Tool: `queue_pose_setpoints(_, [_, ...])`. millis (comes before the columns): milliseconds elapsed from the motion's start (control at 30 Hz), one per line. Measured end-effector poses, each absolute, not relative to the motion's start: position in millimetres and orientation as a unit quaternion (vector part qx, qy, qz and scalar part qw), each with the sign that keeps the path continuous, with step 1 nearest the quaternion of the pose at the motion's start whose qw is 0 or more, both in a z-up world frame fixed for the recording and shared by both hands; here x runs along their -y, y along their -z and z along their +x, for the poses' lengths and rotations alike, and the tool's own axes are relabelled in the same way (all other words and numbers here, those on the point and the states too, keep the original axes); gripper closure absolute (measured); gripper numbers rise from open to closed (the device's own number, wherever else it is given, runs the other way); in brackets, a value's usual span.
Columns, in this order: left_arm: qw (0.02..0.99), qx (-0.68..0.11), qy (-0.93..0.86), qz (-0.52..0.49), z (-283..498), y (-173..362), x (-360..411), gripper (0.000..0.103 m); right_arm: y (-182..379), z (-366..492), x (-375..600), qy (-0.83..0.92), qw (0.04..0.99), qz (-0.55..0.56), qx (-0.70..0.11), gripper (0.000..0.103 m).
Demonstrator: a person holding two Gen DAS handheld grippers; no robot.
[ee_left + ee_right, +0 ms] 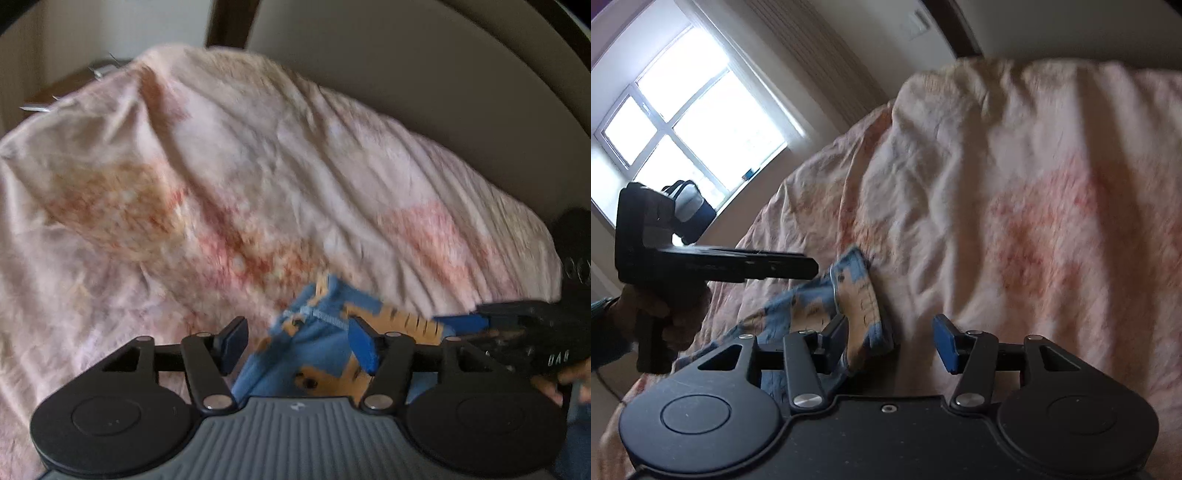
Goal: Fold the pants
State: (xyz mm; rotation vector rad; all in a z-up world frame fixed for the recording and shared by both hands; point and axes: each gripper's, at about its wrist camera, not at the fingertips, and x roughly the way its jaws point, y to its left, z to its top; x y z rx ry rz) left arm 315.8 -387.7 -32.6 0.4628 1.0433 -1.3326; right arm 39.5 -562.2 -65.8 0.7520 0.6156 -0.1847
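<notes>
The small blue and tan patterned fabric pants [314,354] lay bunched on the pink and cream blotched bedspread [221,177], low in the middle of the left wrist view and low and left of centre in the right wrist view [849,295]. The left claw [299,343] stood spread, its blue pads on either side of the cloth without pressing on it. The right claw [892,341] was spread too, one dark finger against the tan edge of the pants and the other pad over bare bedspread. Nothing was pinched by either.

In the right wrist view the left claw showed side-on at the left of the frame [809,267], held by a person's hand [676,310] above the far end of the pants. In the left wrist view the right claw came in from the lower right [461,321].

Both pictures were smeared by motion, so whether the fold lay flat or had a layer rucked underneath could not be told with any certainty.

The risk from here seemed plain enough. With the cloth released onto a soft, creased bedspread, the loose heap could spring open and lose whatever fold it had. A finger resting against the hem might drag the pants as it drew away. A fresh grab might also catch a ridge of bedspread with the pants, since the two lay pressed together.
</notes>
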Motion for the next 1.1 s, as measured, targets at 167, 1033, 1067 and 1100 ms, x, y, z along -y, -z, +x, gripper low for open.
queue_pose_setpoints(167, [0.631, -0.458, 0.569, 0.259, 310, 50, 390, 0.052, 80, 48, 567, 0.055, 0.864, 0.401, -0.299, 0.057])
queue_pose_setpoints(1033, [0.716, -0.393, 0.503, 0.284, 271, 43, 417, 0.070, 65, 52, 563, 0.135, 0.914, 0.288, -0.251, 0.090])
queue_pose_setpoints(1067, [0.727, -0.389, 0.493, 0.278, 274, 37, 411, 0.045, 68, 55, 564, 0.137, 0.911, 0.291, -0.258, 0.088])
queue_pose_setpoints(1100, [0.740, -0.380, 0.483, 0.274, 278, 29, 403, 0.029, 70, 55, 566, 0.143, 0.908, 0.294, -0.261, 0.081])
